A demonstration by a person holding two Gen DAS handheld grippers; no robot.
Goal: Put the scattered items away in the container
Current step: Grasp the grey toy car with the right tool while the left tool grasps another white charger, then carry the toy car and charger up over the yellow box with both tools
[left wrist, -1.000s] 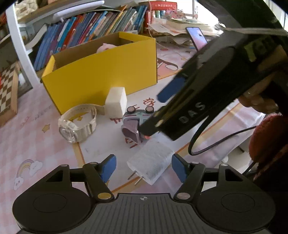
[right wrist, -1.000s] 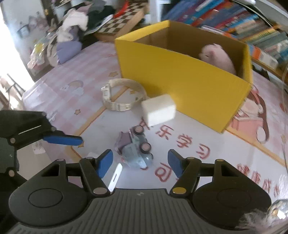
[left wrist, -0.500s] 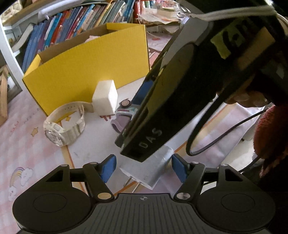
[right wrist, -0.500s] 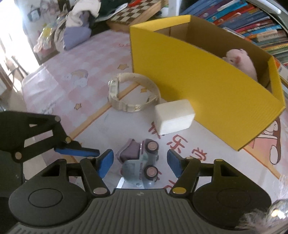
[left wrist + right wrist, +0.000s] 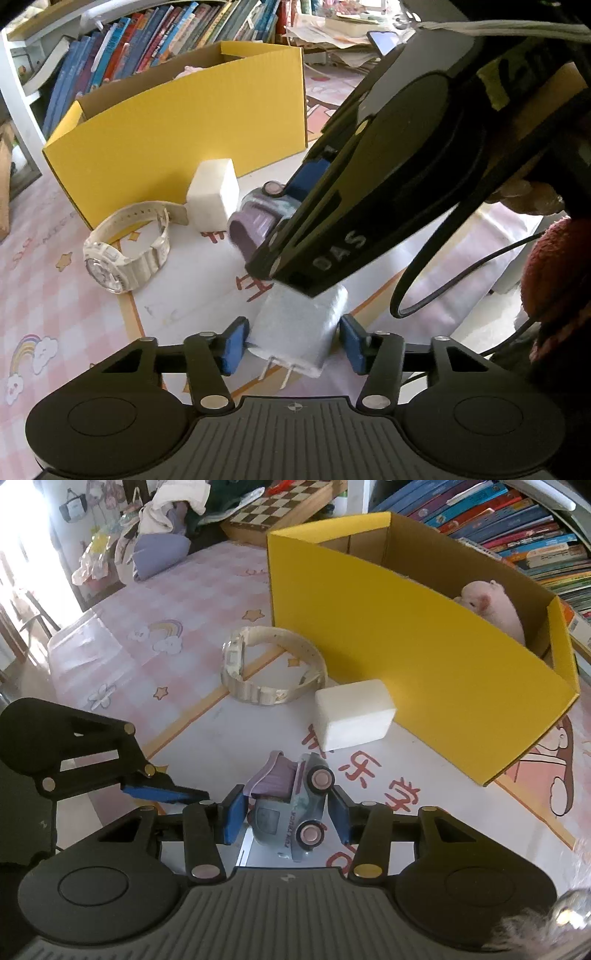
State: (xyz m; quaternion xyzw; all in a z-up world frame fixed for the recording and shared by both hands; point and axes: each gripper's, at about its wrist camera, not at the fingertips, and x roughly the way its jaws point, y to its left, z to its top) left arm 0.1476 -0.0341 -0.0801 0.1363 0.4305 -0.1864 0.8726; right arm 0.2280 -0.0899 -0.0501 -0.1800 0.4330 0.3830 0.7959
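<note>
Near edge of the mat: both grippers work side by side, each over its own item.
Left gripper (image 5: 291,345): jaws closing around the white plug adapter (image 5: 301,328); the left pad looks to touch it, the right pad shows a thin gap, so probably not yet gripped.
Right gripper (image 5: 286,814): jaws closing on the toy truck (image 5: 291,805), which lies on its side; pads sit just beside its body, and contact is hard to confirm.
Container: yellow box (image 5: 424,657) stands at the far right of the mat, open at the top.
Done: a pink plush toy (image 5: 493,607) already lies inside the box.
Left to do: adapter and truck still on the mat; the cream watch (image 5: 271,670) and the white block (image 5: 354,712) lie untouched, near the box's front wall.
Progress: early, roughly one item of five stowed.
</note>
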